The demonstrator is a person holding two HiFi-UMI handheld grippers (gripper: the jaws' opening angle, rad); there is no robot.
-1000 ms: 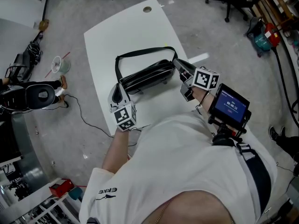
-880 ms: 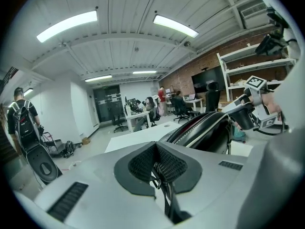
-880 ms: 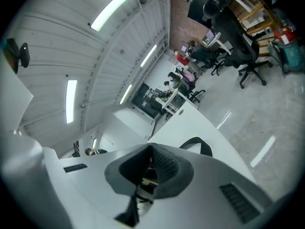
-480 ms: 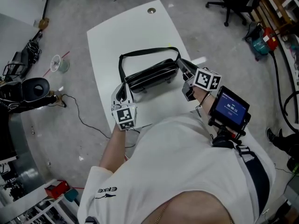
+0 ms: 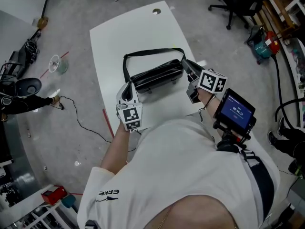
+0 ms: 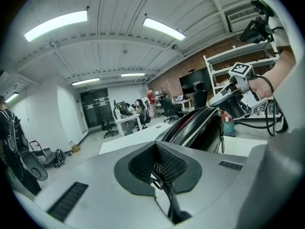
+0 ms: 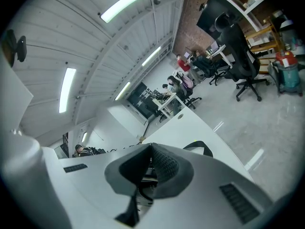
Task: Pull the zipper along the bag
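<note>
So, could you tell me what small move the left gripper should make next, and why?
Probably draw the left gripper slowly along the zipper toward the right gripper. Its fingers look shut on the pull at one end of the bag, and the right gripper clamps the other end, steadying it.

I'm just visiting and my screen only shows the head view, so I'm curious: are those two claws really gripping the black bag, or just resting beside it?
Observer: The left gripper view shows the left claw shut, its pads pinching a small piece at the near end of the bag.
Visitor: And the other one?
Observer: The right claw is shut too, on something black at the bag's far end. I can't tell which part.
Visitor: What's further off in the room?
Observer: In the left gripper view, a person sits by a desk well beyond the table.
</note>
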